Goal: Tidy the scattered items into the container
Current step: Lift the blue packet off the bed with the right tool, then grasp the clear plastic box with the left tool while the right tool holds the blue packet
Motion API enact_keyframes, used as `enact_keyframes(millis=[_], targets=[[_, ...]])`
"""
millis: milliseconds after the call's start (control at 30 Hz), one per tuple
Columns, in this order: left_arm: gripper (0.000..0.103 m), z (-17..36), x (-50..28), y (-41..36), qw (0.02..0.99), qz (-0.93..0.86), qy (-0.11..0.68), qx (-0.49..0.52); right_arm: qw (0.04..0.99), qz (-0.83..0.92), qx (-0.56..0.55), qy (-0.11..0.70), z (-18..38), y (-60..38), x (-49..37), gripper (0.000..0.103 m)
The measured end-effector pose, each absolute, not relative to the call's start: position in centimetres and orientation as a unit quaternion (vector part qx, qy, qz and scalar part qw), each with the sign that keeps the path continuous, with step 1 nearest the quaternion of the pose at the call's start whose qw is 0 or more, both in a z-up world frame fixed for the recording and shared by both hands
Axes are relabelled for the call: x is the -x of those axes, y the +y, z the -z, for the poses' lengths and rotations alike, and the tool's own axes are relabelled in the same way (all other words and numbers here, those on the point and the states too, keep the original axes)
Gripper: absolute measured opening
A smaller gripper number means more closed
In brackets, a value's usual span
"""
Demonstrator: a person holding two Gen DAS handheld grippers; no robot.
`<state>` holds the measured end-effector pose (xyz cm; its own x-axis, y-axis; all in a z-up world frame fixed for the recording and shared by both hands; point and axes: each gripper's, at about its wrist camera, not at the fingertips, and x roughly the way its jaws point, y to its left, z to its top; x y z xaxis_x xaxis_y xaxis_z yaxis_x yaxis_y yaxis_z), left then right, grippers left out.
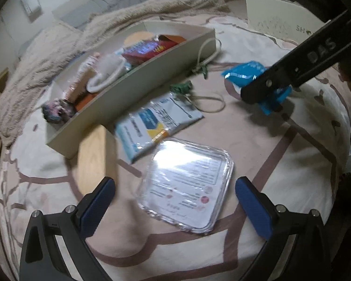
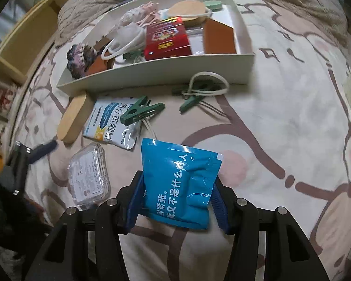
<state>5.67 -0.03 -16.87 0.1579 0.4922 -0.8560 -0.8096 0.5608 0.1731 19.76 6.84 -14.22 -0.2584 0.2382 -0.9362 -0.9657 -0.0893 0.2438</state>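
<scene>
My right gripper (image 2: 175, 203) is shut on a blue snack packet (image 2: 177, 182), which it holds a little above the bedspread; the left wrist view shows the same packet (image 1: 243, 75) in that gripper (image 1: 264, 91). My left gripper (image 1: 175, 205) is open and hangs low over a clear plastic box (image 1: 187, 182), with its blue pads on either side of the box and not touching it. The white tray (image 2: 156, 75) holds a red box, orange boxes, a wooden lid and a white cord. In front of the tray lie a white-and-blue sachet (image 2: 112, 124), a green clothespin (image 2: 141, 113) and a wooden block (image 2: 73, 119).
A cream cord with green clips (image 2: 206, 86) lies against the tray's front wall. A beige blanket (image 1: 58, 46) is bunched behind the tray. Wooden shelving (image 2: 18, 46) stands off the bed's left edge. A white card (image 1: 280, 16) stands at the far right.
</scene>
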Motion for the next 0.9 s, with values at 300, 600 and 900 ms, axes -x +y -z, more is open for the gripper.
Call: enact_keyframes(millis=[300,600,900], targets=[[0.103,17.4,-4.4,1.7,0.731,-0.441,0.46,0.243,0.482,-0.638,0.37,0.473,13.6,6.4,-20.2,0.054],[0.103,16.8,-5.3,0.4,0.758,-0.373,0.443,0.3,0.498,-0.63,0.361,0.474,12.9,6.6,-21.1,0.054],[0.103,16.0,-7.2,-0.4,0.759,-0.395,0.461,0.235,0.504,-0.62,0.36,0.482,13.0,6.5,-22.1,0.054]])
